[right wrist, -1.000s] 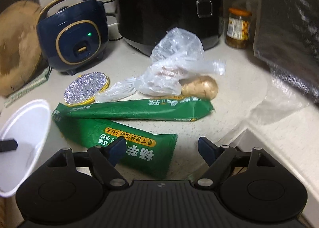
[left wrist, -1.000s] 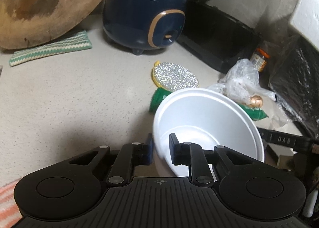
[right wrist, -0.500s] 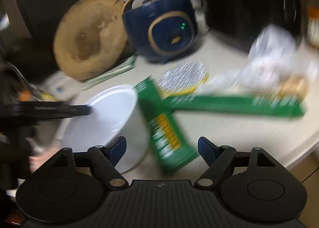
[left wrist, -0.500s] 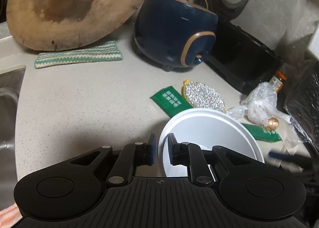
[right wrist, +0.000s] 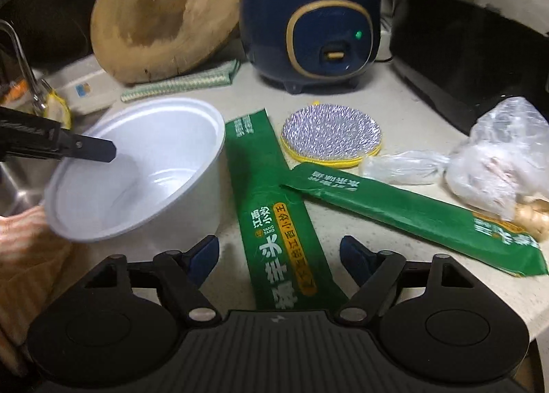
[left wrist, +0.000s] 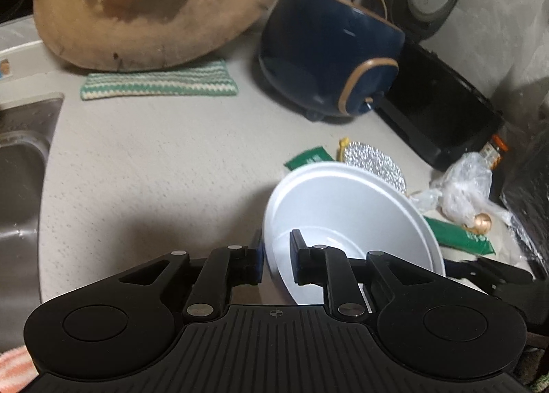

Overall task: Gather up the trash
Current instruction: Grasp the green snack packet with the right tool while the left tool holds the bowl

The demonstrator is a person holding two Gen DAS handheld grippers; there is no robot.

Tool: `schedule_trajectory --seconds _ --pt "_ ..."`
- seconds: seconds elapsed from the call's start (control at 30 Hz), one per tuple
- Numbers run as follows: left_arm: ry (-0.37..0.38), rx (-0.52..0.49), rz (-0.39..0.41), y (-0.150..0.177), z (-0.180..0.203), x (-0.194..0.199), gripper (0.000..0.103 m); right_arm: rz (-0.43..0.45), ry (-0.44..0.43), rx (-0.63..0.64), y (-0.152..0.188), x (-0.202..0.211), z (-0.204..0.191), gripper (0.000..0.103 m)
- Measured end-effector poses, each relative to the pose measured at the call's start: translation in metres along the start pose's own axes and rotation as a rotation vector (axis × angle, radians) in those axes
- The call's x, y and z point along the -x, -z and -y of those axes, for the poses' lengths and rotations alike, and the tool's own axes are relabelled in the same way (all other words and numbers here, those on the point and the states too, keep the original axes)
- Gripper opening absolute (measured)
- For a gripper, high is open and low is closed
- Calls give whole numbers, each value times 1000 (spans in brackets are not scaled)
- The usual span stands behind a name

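So at this point the cleanup had barely started, as far as I could judge. The left gripper (left wrist: 276, 264) was pinched onto the rim of the white foam bowl (right wrist: 137, 170), one finger inside and one outside the wall, holding it tipped with its mouth facing toward the trash pile. The bowl was empty, nothing collected in it yet.

The right gripper (right wrist: 279, 255) sat over the near end of the closer green noodle wrapper (right wrist: 274, 218), fingers on either side of it but not touching, and they were closing in. So a grab looked like the step in hand, not done yet.

That wrapper lay flat on the countertop (left wrist: 154, 170) just beside the bowl. Its long axis ran from the gripper away toward the blue rice cooker (right wrist: 310, 22), far end leaning a bit toward the bowl.

Still left out: the second green wrapper (right wrist: 411, 214), lying crosswise with one end touching the first, the crumpled clear plastic bag (right wrist: 497, 159) at its far end, and a glittery round scrub pad (right wrist: 331, 135), though I couldn't tell if that one counted as trash.
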State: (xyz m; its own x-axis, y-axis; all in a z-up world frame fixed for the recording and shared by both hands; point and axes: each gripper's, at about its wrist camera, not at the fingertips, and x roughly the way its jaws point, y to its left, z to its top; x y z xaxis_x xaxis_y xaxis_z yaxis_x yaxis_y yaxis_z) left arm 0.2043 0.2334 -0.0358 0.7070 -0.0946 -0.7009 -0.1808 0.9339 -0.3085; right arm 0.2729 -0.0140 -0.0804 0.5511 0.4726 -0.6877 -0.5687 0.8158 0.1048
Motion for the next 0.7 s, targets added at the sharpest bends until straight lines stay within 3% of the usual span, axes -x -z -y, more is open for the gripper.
schedule_trajectory --seconds 0.03,0.13,0.23,0.33,0.47,0.57,0.7 --pt "-3 -3 -3 0 2 -2 19 -15 5 2 0 -4 -1 48" --pt "-5 -14 -4 3 5 -3 20 -30 41 1 0 -2 -1 37" --pt "4 -14 -9 4 7 -6 20 -44 94 -33 8 12 6 35" --pt "10 -17 -9 5 8 -9 20 -81 111 -97 20 27 17 35" --pt "18 -24 -18 6 10 -13 20 -90 -12 -101 30 48 17 36" --pt "14 -34 -21 7 12 -14 20 -42 34 -43 28 50 10 56" --pt "6 -45 -29 8 15 -15 20 -23 73 -31 18 28 10 59"
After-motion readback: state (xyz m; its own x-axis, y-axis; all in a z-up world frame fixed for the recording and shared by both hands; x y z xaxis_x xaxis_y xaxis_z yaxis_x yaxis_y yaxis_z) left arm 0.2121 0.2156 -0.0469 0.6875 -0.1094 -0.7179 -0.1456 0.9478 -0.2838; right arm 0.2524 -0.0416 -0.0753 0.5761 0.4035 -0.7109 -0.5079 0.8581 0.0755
